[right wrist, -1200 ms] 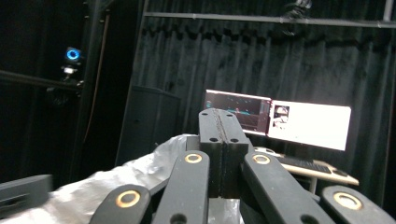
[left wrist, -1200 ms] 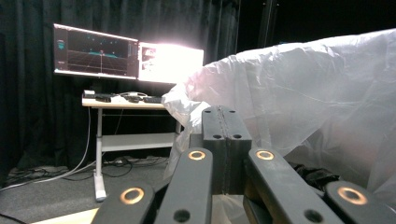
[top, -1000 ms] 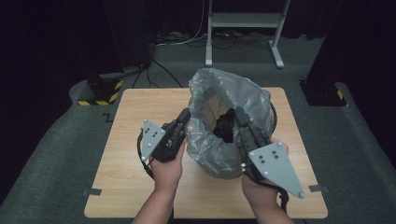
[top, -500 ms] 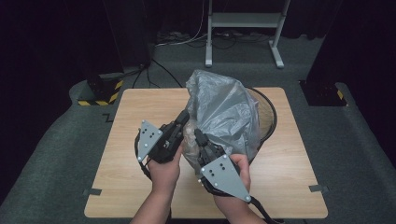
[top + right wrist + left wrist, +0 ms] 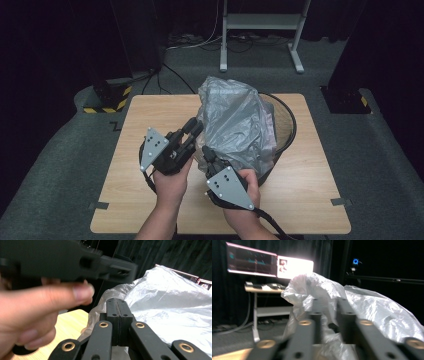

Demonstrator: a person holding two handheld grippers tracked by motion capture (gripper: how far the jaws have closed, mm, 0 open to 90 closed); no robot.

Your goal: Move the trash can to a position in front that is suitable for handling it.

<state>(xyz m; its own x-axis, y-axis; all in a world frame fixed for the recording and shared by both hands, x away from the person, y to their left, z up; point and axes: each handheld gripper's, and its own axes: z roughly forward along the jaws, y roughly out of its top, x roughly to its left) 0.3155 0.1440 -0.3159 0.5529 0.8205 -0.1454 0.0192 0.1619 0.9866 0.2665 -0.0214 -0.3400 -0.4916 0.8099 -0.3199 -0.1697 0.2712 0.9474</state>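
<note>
1. The right gripper [image 5: 117, 312] had its jaws pressed flat together; I could not tell if a thin fold of the crinkled grey translucent plastic bag [image 5: 235, 127] was caught between them.
2. The left gripper [image 5: 329, 315] had just been opening, its jaws a little apart with bag film between them (the pads did not seem to press).
3. The bag stood bunched over the round black wire basket [image 5: 287, 125], probably to be fitted as a liner.
4. The basket's far rim stayed uncovered; the light wooden table [image 5: 310, 200] left free room around.
</note>
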